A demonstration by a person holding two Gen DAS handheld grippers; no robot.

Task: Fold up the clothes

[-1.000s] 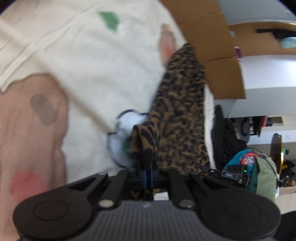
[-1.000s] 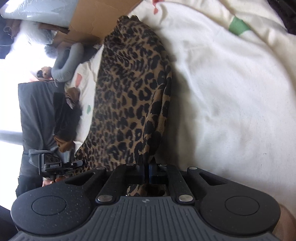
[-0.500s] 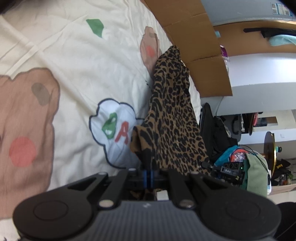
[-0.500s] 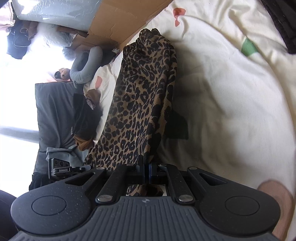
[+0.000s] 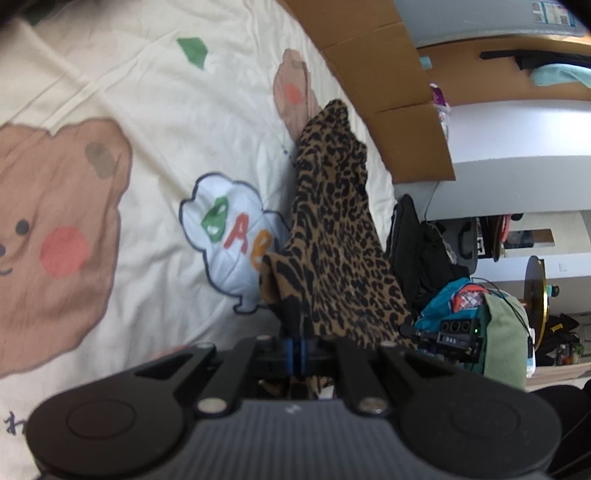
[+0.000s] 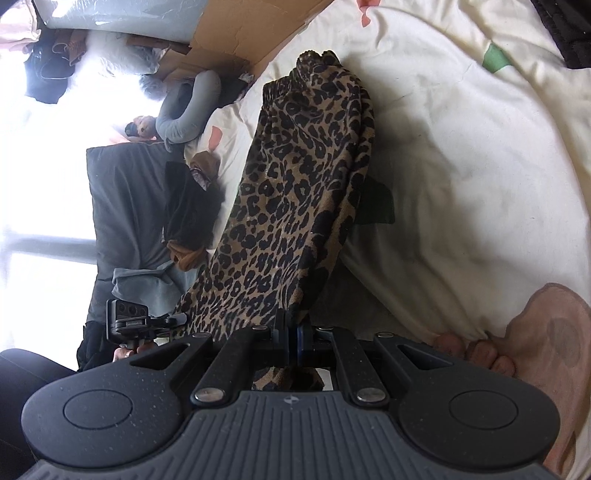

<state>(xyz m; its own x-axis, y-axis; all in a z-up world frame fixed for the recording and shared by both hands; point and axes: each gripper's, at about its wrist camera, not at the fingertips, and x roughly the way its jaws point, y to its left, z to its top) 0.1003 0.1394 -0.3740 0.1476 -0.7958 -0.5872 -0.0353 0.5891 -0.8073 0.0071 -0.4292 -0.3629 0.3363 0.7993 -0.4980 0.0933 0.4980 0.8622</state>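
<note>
A leopard-print garment [image 5: 338, 236] hangs stretched between both grippers above a cream bedspread [image 5: 140, 122] printed with bears. My left gripper [image 5: 297, 345] is shut on one corner of it, the cloth bunching at the blue pads. In the right wrist view the same leopard-print garment [image 6: 295, 192] runs from its elastic waistband, which rests on the bedspread [image 6: 461, 140] at the far end, down to my right gripper [image 6: 291, 341], shut on another corner. The other gripper [image 6: 129, 321] shows at the lower left of that view.
Brown cardboard [image 5: 388, 85] stands along the bed's far edge. Bags and clothes [image 5: 472, 306] are piled beside the bed. A dark pillow [image 6: 125, 206] and a grey neck pillow [image 6: 188, 107] lie at the head. A person's toes [image 6: 476, 350] rest on the bedspread. Black cloth [image 6: 565, 29] lies at the corner.
Both grippers have pulled back and up with the garment, so more of it hangs free and only the waistband end stays on the bed. The jaws stay shut.
</note>
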